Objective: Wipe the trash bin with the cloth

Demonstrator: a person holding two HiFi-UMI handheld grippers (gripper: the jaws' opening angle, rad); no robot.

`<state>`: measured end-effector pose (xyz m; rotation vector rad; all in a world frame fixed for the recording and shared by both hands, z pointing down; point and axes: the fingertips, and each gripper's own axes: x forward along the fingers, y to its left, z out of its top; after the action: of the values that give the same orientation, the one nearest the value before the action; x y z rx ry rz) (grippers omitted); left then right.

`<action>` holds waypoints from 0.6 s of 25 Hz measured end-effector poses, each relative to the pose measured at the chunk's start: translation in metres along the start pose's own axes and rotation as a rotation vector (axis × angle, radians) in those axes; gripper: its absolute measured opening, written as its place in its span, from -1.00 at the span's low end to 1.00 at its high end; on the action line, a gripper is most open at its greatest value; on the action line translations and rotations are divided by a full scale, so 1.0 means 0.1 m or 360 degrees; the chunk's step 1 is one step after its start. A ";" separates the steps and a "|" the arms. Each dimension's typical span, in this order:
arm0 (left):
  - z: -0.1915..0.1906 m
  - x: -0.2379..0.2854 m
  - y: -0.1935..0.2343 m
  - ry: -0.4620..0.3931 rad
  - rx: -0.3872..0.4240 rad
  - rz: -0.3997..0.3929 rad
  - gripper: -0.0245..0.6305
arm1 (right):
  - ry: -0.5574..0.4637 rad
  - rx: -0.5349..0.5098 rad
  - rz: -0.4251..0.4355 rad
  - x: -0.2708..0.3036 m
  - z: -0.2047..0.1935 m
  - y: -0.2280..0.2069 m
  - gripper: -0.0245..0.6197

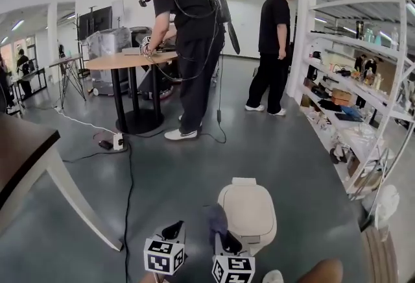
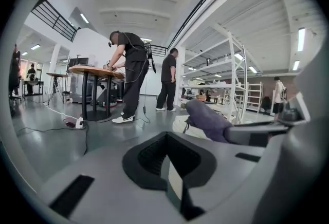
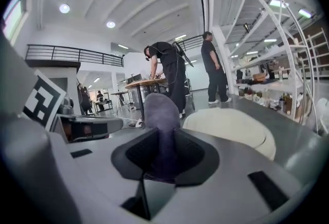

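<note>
- R fingers (image 3: 195, 153) clamped on the cloth (image 3: 160, 115). It's purple-grey, one fold pinched btw the dark pads, the rest sticking up and fwd past the tips.
- L fingers (image 2: 149, 159) closed together, nothing btw them.
- Head view: L gripper (image 1: 174, 231) and R gripper (image 1: 220, 236) sit side by side at the bottom edge. Marker cubes face the camera, and both grippers are held above the floor (image 1: 194, 171).
- Cloth bunches up at the R tips, right by the near-left edge of the trash bin (image 1: 249, 207). Touching or just short of it: can't tell.
- Trash bin is cream, rounded, lid down. It stands upright on the floor just ahead and to the right of the R gripper. In the right gripper view its pale lid fills the space right of the cloth.
- Floor is grey and glossy. A black cable runs across it to a white power strip (image 1: 118, 141), well to the left of the bin.
- Left edge: corner of a dark-topped table (image 1: 26, 145) w/ slanted white legs.
- Further back: round wooden surface (image 1: 130, 60) on a black pedestal. A person in black (image 1: 188, 28) bends over it, hands on the top, cables hanging off the back.
- Second person (image 1: 272, 41), also in black, stands nr white shelving (image 1: 363, 93). The shelving runs along the right side and holds boxes and small bits.
</note>
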<state>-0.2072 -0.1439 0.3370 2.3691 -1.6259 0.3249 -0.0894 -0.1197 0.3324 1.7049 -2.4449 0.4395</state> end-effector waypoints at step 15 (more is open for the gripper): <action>0.91 -0.48 -1.34 -0.0207 0.0175 -0.0034 -0.93 | -0.0237 -0.0450 0.0031 -0.97 1.08 -0.96 -0.62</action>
<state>-0.0944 -0.0854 0.2249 2.5363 -1.6779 0.2676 0.0410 -0.0970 0.2190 1.6479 -2.4808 -0.0345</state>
